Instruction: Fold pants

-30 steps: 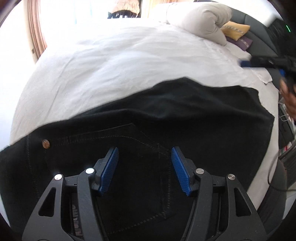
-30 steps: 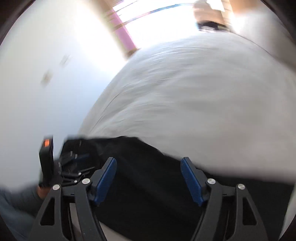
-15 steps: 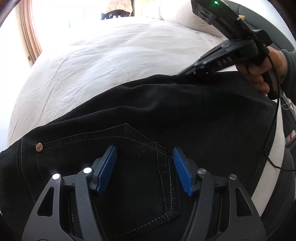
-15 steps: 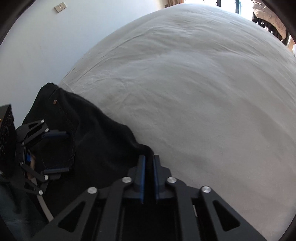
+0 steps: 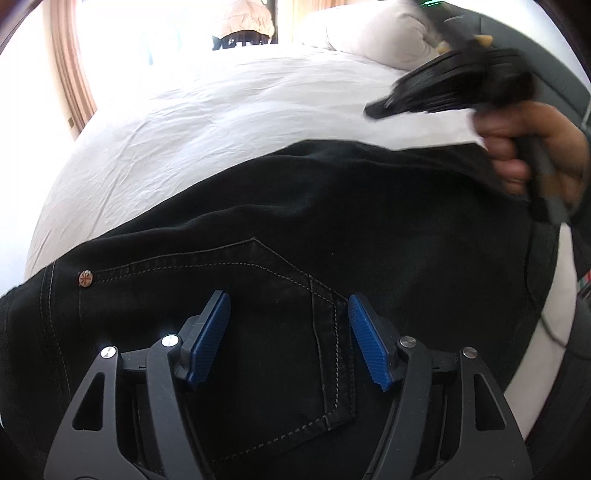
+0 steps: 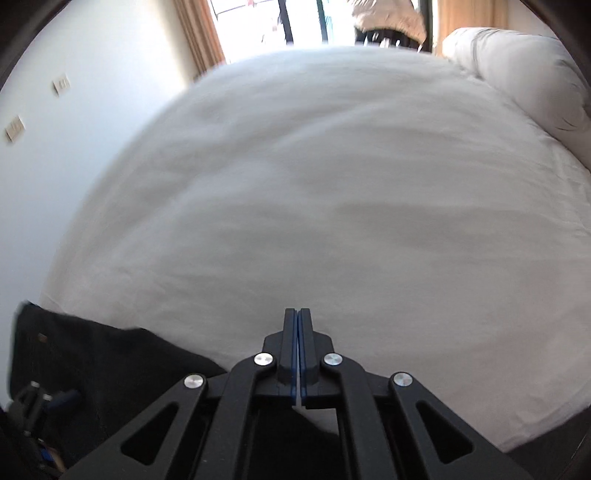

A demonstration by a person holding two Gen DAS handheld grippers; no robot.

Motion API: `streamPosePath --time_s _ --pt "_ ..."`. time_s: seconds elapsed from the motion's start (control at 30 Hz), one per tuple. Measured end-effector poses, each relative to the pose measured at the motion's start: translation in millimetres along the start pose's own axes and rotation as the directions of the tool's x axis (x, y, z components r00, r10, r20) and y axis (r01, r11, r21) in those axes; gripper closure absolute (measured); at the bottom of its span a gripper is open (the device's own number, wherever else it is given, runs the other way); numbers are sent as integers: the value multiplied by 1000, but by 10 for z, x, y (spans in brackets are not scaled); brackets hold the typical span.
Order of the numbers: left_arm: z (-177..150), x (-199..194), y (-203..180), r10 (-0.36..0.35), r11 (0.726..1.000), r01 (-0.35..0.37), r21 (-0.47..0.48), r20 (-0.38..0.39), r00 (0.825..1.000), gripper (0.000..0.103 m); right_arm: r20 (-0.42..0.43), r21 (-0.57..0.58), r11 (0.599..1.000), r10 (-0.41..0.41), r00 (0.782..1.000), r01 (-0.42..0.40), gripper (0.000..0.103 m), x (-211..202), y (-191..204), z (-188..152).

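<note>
Black denim pants point(image 5: 332, 229) lie flat on the white bed, back pocket up with a copper rivet point(image 5: 85, 277) at the left. My left gripper point(image 5: 290, 332) hovers open over the pocket, blue pads apart and empty. My right gripper point(image 6: 297, 332) has its pads pressed together with nothing seen between them, above the sheet past the far edge of the pants point(image 6: 96, 365). In the left wrist view the right gripper point(image 5: 373, 110) is a dark blur over the bed beyond the pants' far right corner, held by a hand point(image 5: 532, 155).
The white bed sheet point(image 6: 314, 192) stretches ahead. A white pillow point(image 6: 517, 85) lies at the far right, by a dark headboard point(image 5: 546, 48). A window with curtains point(image 6: 199, 37) and a person in a beige jacket point(image 5: 245, 22) are at the back. A white wall point(image 6: 74, 110) runs along the left.
My right gripper went from open to shut near the pants' far edge, then lifted away from the cloth toward the pillow. My left gripper stayed open over the pocket.
</note>
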State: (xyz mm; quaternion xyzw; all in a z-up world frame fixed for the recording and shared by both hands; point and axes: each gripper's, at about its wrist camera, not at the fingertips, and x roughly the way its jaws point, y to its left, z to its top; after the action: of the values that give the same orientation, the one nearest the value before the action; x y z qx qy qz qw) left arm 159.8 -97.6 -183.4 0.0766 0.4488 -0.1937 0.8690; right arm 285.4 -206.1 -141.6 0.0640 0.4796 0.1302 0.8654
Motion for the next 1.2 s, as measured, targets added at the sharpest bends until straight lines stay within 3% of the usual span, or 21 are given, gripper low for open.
streamPosePath --time_s 0.1,0.2,0.3,0.4,0.43,0.47,0.5,0.53,0.6,0.67,0.73,0.77,0.9,1.07,1.2 --pt "-3 -34 37 -23 999 23 -43 1 1000 38 48 -20 980 198 979 -197 96 -446 108 -180" --pt "-6 4 2 -6 1000 6 -30 -21 1000 37 3 -73 970 234 972 -233 86 -555 181 -529" --pt "-38 37 -73 15 1000 -15 6 -36 999 32 -92 32 988 151 984 -148 86 -423 -133 -923" --pt "-75 75 -123 25 999 -24 34 -33 999 28 -23 102 988 122 992 -119 92 -586 -486 -1277" --pt "-68 66 -138 32 999 -30 36 -38 999 28 -16 127 989 79 997 -77 92 -670 -586 -1342" --pt "-86 20 -119 36 999 -34 37 -47 998 28 -17 157 988 4 1000 -1 88 -784 -680 -1397" --pt "-68 -18 -132 38 999 -36 29 -62 997 28 -4 202 977 -69 998 68 75 -940 -799 -1448" --pt "-64 -52 -131 26 1000 -24 17 -65 998 28 20 257 962 -97 995 88 59 -1126 -937 -1507" --pt "-56 -171 -195 -30 1000 30 -3 -51 998 28 95 355 933 -93 991 53 41 -1522 -1181 -1672" --pt "-70 -279 -343 -60 998 61 17 -39 997 28 143 465 885 -103 984 25 39 -1834 -1414 -1890" --pt "-66 -306 -584 -92 993 95 68 -41 995 28 196 598 798 -55 979 -75 39 -2081 -1707 -2203" --pt "-104 -314 -684 -98 991 102 91 -54 994 28 243 659 734 -5 970 -161 39 -2161 -1854 -2391" --pt "-208 -107 -906 -45 987 65 146 -132 990 27 347 763 545 109 931 -348 49 -2080 -2022 -2848" --pt "-207 -77 -888 -46 988 66 139 -143 989 27 343 747 524 224 912 -409 56 -1858 -1882 -2881" --pt "-230 -87 -875 -46 988 66 137 -149 988 27 295 749 529 272 916 -398 58 -1567 -1771 -2759"
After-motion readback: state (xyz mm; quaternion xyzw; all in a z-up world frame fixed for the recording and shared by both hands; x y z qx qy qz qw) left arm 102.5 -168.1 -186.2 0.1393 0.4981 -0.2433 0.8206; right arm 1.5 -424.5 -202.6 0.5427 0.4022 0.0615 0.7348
